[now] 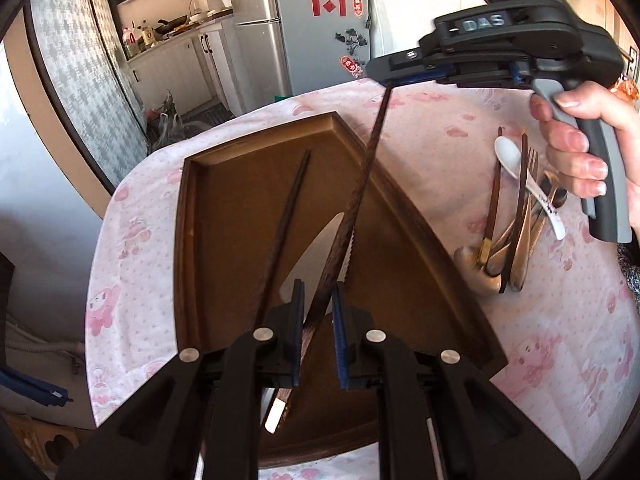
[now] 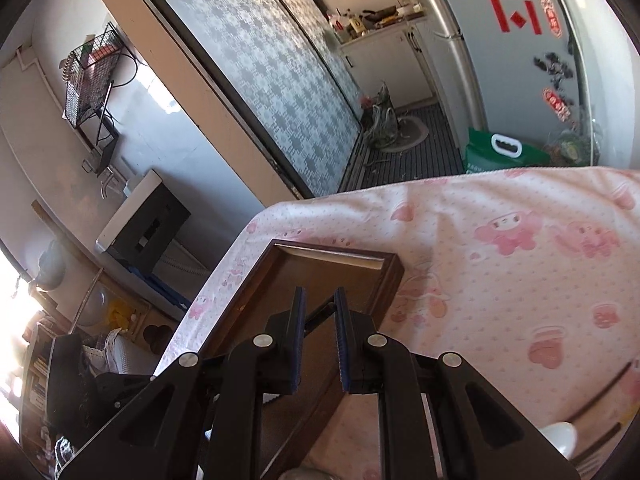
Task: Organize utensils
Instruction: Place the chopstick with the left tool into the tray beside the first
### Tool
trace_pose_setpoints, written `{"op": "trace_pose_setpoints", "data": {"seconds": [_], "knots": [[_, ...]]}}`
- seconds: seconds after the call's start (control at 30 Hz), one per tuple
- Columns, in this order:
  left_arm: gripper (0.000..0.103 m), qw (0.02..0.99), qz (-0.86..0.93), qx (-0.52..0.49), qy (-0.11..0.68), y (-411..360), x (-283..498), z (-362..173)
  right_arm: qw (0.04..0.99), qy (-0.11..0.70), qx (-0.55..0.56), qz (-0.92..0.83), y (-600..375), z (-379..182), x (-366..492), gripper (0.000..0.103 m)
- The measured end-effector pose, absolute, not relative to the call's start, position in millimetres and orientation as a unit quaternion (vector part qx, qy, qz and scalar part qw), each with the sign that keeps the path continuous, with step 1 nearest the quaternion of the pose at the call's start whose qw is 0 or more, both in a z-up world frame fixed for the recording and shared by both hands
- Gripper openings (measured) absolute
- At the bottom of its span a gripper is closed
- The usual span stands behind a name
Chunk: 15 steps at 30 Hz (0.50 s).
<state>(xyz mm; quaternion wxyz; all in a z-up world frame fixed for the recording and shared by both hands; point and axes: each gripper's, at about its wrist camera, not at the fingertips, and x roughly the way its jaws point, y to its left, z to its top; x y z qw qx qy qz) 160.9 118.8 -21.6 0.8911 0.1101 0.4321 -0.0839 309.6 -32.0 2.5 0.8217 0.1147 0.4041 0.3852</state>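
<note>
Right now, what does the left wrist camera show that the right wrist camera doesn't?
Only the left wrist view shows the knife and a chopstick lying in the tray, the utensil pile, and the second chopstick held at both ends by the left gripper and right gripper. Only the right wrist view shows the wire basket. Both share the tray, tablecloth and fridge.

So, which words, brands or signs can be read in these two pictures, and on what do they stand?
"DAS": on the black body of the right gripper, left wrist view.
Red paper signs on the fridge: shapes only, no readable word.
Dark marks on the white spoon: too small to read.
Print on the green bag: blurred.
</note>
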Motion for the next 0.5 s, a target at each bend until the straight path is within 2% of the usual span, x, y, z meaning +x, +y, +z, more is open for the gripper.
{"op": "trace_pose_setpoints", "data": {"seconds": [0.2, 0.27, 0.33, 0.4, 0.47, 0.5], "knots": [[0.02, 0.897, -0.083, 0.114, 0.418, 118.0, 152.1, -8.4, 0.825, 0.424, 0.091, 0.363, -5.4, -17.7, 313.3, 0.015], [0.026, 0.899, -0.082, 0.113, 0.414, 116.7, 148.9, -6.0, 0.822, 0.43, 0.094, 0.363, 1.6, -22.0, 314.4, 0.017], [0.04, 0.901, -0.082, 0.11, 0.411, 115.8, 145.6, -5.1, 0.826, 0.429, 0.085, 0.356, 7.2, -22.6, 312.9, 0.021], [0.043, 0.902, -0.084, 0.111, 0.409, 112.9, 142.0, -3.8, 0.827, 0.428, 0.072, 0.358, 15.2, -21.5, 309.2, 0.028], [0.052, 0.903, -0.086, 0.117, 0.405, 108.4, 138.1, -1.8, 0.83, 0.425, 0.065, 0.354, 16.8, -20.3, 304.3, 0.053], [0.056, 0.903, -0.088, 0.119, 0.404, 106.6, 136.8, -0.7, 0.831, 0.422, 0.066, 0.357, 14.5, -18.5, 302.0, 0.058]]}}
